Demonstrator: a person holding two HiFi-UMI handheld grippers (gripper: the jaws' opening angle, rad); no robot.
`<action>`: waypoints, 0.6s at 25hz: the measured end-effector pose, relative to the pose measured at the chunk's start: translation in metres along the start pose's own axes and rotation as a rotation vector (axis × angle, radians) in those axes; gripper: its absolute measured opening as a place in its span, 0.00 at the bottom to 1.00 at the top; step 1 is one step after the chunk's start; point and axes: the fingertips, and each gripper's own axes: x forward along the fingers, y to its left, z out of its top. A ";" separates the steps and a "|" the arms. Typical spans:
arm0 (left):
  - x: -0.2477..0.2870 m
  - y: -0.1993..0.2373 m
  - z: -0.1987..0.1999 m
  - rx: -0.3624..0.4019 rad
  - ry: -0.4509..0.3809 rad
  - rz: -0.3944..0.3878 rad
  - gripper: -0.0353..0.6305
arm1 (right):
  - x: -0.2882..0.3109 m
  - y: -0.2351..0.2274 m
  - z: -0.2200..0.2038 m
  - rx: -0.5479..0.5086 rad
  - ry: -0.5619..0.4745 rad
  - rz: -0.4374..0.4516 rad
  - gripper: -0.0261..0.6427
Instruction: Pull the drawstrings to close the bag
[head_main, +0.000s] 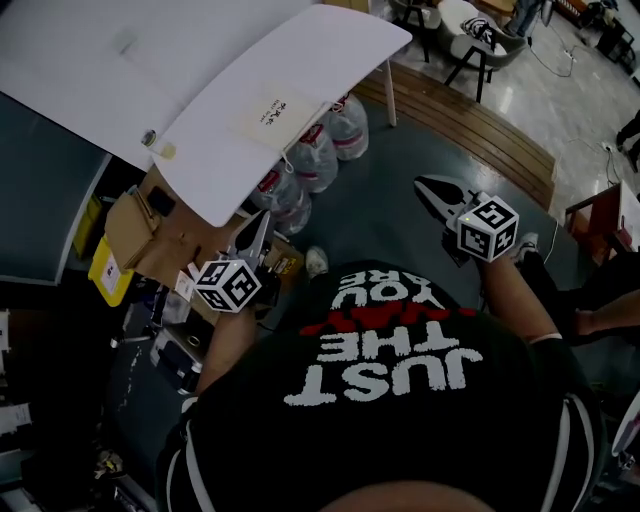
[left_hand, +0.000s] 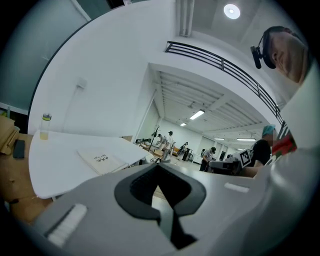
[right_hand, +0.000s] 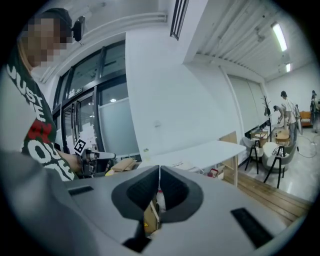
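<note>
No bag and no drawstrings show in any view, so where they lie cannot be told. Going by the task alone, such a bag is probably soft and light, with thin cords that slip easily. It is likely best to pinch one cord in each gripper, close to where it leaves the hem.

The left gripper (head_main: 258, 225), lower left of centre in the head view, has its jaws closed together on nothing. The right gripper (head_main: 428, 186), right of centre, is closed and empty too.

The white table (head_main: 330, 45) at upper left carries a booklet (head_main: 270, 112) and a small bottle (head_main: 148, 138). Water bottles (head_main: 315, 155) and cardboard boxes (head_main: 140, 235) sit by its edge.
</note>
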 end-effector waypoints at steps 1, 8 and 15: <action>0.007 0.020 0.002 -0.003 0.002 -0.007 0.06 | 0.019 -0.005 0.002 -0.006 0.009 -0.011 0.05; 0.073 0.147 0.022 0.030 0.092 -0.085 0.05 | 0.160 -0.046 0.021 -0.027 0.095 -0.125 0.05; 0.120 0.226 0.023 0.048 0.225 -0.153 0.05 | 0.261 -0.089 0.016 -0.054 0.219 -0.202 0.05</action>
